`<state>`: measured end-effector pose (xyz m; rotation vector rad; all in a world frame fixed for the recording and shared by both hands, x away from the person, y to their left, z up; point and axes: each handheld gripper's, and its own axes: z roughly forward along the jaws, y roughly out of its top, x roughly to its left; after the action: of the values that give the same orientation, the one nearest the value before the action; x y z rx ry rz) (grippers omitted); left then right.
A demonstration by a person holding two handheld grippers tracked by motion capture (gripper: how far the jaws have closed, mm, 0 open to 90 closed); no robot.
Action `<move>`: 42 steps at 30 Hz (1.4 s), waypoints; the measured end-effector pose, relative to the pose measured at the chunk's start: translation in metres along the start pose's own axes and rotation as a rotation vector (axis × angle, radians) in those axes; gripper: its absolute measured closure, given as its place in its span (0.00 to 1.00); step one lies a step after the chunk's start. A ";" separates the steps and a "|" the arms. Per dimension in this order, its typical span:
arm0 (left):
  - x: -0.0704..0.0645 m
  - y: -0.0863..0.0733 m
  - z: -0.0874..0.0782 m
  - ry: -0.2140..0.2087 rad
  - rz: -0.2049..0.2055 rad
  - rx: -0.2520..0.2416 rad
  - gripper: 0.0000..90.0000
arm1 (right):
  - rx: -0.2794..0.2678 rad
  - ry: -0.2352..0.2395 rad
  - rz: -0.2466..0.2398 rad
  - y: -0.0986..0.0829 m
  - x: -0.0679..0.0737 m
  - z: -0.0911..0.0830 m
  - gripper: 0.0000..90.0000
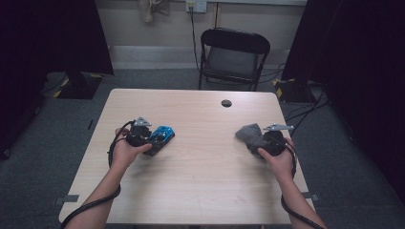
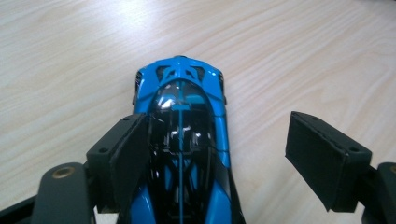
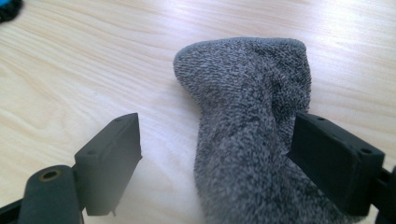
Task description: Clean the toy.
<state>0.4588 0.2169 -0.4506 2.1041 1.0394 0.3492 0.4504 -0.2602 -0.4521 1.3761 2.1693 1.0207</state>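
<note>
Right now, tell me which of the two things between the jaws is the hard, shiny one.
The blue toy car at the left gripper: glossy blue and black body with reflections. The grey sock at the right gripper is soft, matte knit.

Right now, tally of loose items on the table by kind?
Toy car, blue and black, between the left gripper jaws: 1
Grey sock, between the right gripper jaws: 1
Total: 2

Blue-and-black toy car upright on the desk, near its left edge. Grey sock, bunched, near the right edge.
</note>
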 end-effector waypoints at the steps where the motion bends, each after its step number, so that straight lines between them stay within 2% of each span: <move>1: -0.001 -0.002 -0.002 -0.007 -0.001 -0.006 0.23 | -0.001 0.006 0.001 -0.001 0.000 -0.002 0.18; 5: -0.003 -0.008 -0.008 -0.024 0.001 -0.006 0.23 | -0.007 0.027 0.007 -0.005 0.002 -0.009 0.17; 14: -0.009 -0.025 -0.024 -0.038 0.013 -0.026 0.23 | -0.002 0.052 -0.034 -0.020 0.011 -0.018 0.15; 21: -0.014 -0.034 -0.029 -0.053 0.026 -0.033 0.23 | -0.002 0.058 -0.036 -0.027 0.012 -0.022 0.16; 30: -0.019 -0.047 -0.033 -0.063 0.018 -0.033 0.23 | -0.005 0.077 -0.034 -0.037 0.017 -0.027 0.15; 37: -0.023 -0.063 -0.038 -0.077 0.025 -0.029 0.23 | 0.018 0.082 -0.049 -0.053 0.018 -0.033 0.15; 42: -0.025 -0.071 -0.039 -0.084 0.029 -0.020 0.23 | 0.022 0.091 -0.037 -0.061 0.018 -0.035 0.16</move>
<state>0.3820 0.2449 -0.4733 2.0993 0.9539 0.2822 0.3814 -0.2730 -0.4728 1.3174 2.2694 1.0683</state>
